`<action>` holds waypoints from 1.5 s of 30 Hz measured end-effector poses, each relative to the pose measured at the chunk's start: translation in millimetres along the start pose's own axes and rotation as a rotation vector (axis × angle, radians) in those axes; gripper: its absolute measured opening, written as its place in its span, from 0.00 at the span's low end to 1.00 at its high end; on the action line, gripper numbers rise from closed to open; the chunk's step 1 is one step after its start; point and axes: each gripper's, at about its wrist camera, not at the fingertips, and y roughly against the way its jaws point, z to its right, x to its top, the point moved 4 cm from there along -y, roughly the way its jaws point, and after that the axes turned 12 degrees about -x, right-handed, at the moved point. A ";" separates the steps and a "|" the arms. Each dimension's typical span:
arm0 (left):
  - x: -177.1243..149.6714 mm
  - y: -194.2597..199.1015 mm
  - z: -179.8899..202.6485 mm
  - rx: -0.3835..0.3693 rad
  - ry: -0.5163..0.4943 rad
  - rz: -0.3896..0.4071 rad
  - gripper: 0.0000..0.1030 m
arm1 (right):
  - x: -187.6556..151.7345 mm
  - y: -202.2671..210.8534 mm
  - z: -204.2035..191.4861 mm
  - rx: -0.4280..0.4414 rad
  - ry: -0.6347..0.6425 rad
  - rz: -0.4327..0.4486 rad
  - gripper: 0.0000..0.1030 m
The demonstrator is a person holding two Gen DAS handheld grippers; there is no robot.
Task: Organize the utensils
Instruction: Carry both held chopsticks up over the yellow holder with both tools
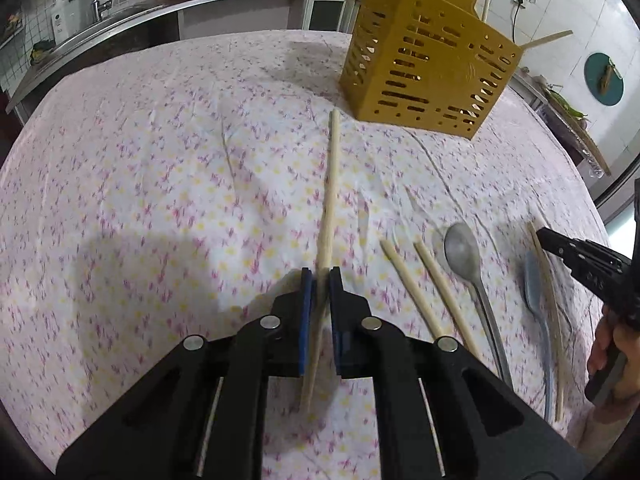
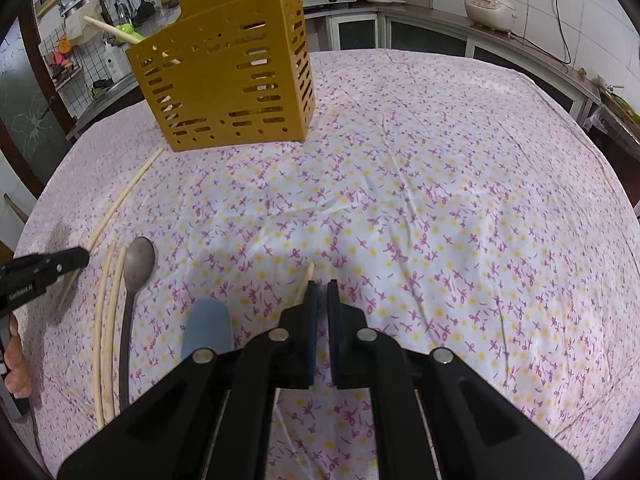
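Left claw (image 1: 321, 274) around chopstick (image 1: 331, 184)

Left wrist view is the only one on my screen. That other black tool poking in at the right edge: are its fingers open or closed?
Observer: The right wrist view shows the right gripper with its fingers almost together and nothing visible in the narrow gap.
Visitor: So it isn't holding that chopstick?
Observer: It seems not. The chopstick tip shows just left of the fingers and the stick runs beneath them, not between them.
Visitor: Anything in the room that I'm missing?
Observer: A white rice cooker sits on the counter beyond the table.
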 end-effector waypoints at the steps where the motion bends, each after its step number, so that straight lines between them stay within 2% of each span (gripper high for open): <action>1: 2.6 -1.3 0.2 0.006 -0.003 0.002 0.07 | 0.5 0.3 -0.6 -0.005 0.001 0.002 0.05; 7: 9.1 -2.6 0.0 -0.018 -0.008 0.010 0.05 | 6.4 4.8 0.8 0.000 -0.015 0.010 0.05; 17: 11.0 -4.6 -2.3 -0.014 0.003 0.003 0.05 | 8.8 3.6 -0.7 0.030 -0.025 -0.024 0.05; 19: 13.9 -6.1 -4.2 -0.013 0.013 -0.001 0.05 | 7.4 2.7 0.2 0.044 -0.038 -0.039 0.08; 24: 23.0 -14.2 -6.3 -0.010 0.023 -0.017 0.06 | 5.4 3.0 -1.0 0.034 -0.039 -0.043 0.08; 26: 27.9 -16.8 -5.1 -0.003 0.016 -0.019 0.09 | 5.1 3.0 -1.1 0.030 -0.040 -0.047 0.08; 30: 45.8 -28.2 -3.1 0.008 0.006 -0.025 0.22 | 4.4 3.7 -1.2 0.023 -0.044 -0.057 0.08; 31: 49.3 -31.3 -4.1 0.012 0.006 -0.027 0.22 | 4.0 3.9 -1.0 0.021 -0.045 -0.058 0.09; 32: 55.4 -35.3 -5.1 0.020 0.008 -0.026 0.22 | 3.2 4.4 -1.1 0.017 -0.047 -0.058 0.11; 33: 59.1 -37.3 -5.7 0.022 0.009 -0.025 0.22 | 2.5 4.6 -0.9 0.013 -0.047 -0.059 0.19; 34: 64.0 -40.5 -5.9 0.023 0.009 -0.026 0.22 | 1.4 4.9 -0.8 0.010 -0.047 -0.059 0.33; 35: 68.2 -43.4 -5.9 0.026 0.008 -0.026 0.22 | -0.7 4.0 -1.3 0.011 -0.048 -0.068 0.37; 39: 78.4 -52.0 -4.5 0.044 -0.011 -0.024 0.22 | -4.5 2.6 -6.9 -0.017 -0.030 -0.051 0.38; 42: 84.4 -54.8 -5.4 0.045 -0.004 -0.020 0.21 | -1.3 0.7 -6.5 -0.054 -0.035 -0.041 0.20; 45: 90.6 -56.9 -8.8 0.045 0.002 -0.018 0.11 | 4.5 -0.8 -4.8 -0.049 -0.034 -0.059 0.08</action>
